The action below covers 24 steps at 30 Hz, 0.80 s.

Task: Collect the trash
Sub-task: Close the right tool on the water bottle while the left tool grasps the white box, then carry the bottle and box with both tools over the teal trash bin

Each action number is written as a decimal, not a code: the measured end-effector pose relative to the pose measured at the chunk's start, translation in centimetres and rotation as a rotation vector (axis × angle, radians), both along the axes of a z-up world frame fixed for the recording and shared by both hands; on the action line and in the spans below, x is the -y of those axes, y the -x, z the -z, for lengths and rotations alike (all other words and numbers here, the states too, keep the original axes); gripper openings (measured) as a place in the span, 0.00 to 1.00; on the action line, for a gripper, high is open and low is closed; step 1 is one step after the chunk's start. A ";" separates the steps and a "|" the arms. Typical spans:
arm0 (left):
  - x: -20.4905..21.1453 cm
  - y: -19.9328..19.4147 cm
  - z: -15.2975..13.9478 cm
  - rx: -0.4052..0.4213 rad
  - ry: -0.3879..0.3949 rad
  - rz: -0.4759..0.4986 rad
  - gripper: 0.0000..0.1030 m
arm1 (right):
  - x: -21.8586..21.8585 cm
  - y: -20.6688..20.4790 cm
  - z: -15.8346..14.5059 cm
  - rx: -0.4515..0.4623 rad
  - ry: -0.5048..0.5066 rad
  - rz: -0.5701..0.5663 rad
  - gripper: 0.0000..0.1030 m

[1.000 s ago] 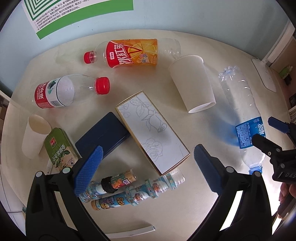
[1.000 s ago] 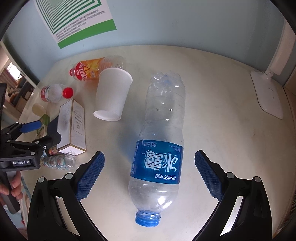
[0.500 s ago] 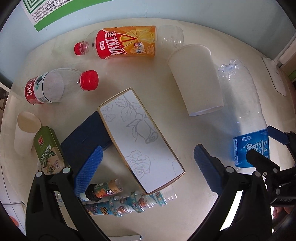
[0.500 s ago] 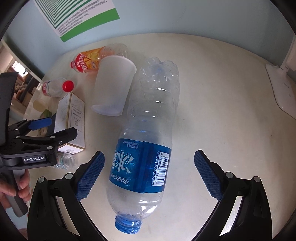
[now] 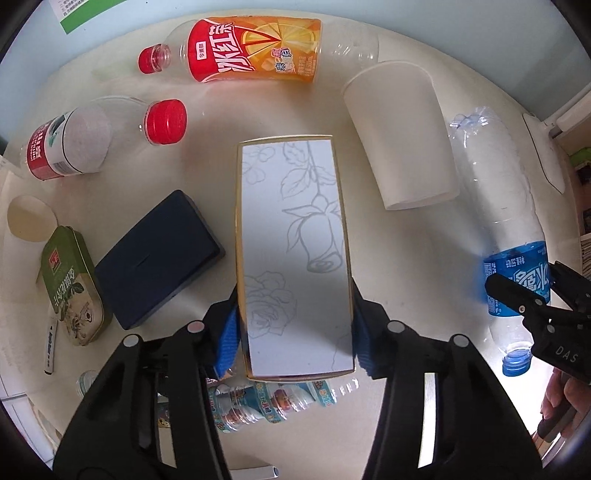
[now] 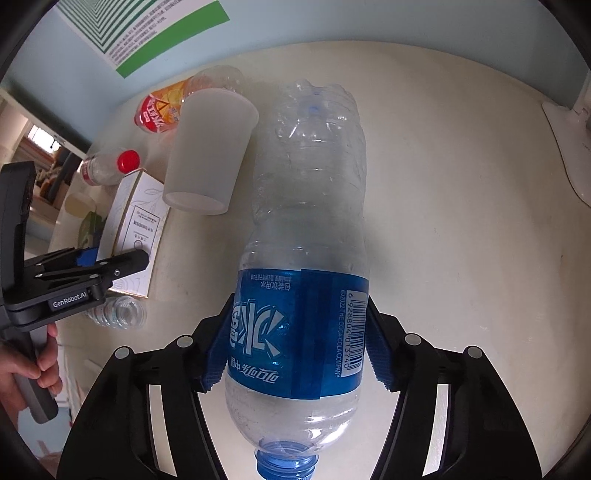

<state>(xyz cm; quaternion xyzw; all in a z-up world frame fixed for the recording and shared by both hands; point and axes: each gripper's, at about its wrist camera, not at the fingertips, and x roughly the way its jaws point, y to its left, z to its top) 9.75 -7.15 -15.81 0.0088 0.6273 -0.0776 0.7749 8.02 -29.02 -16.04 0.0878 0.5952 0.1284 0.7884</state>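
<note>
My left gripper [image 5: 293,328]: clamped on the near end of a white box w/ rose line drawing [image 5: 291,251], blue pads pressed to both long sides.
My right gripper [image 6: 295,343]: clamped on the blue-label water bottle [image 6: 303,258] at the label, cap end toward me, crushed base pointing away.
Under the box's near end: a few small clear bottles w/ cartoon labels [image 5: 273,400], partly hidden by my left fingers.
Left of box: dark blue case [image 5: 159,258] just beside it; then a green tin [image 5: 72,284], a black-and-white marker [image 5: 50,343], a small paper cup [image 5: 29,218] at the edge.
Beyond box: red-cap bottle [image 5: 92,136] on its side; further back, orange-label drink bottle [image 5: 251,48], also lying down.
Right of box: big white paper cup [image 5: 402,133] on its side, mouth toward me, lying between box & water bottle, v. close to the bottle's side.
Surface: cream round table [image 6: 461,184].
Far right: white lamp base [image 6: 569,147], well apart.
Back wall: green-and-white poster [image 6: 147,33].
</note>
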 end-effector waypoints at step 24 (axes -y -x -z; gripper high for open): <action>-8.8 10.6 -10.7 0.214 -0.051 -0.107 0.45 | -5.4 3.1 -10.1 0.180 -0.116 -0.296 0.60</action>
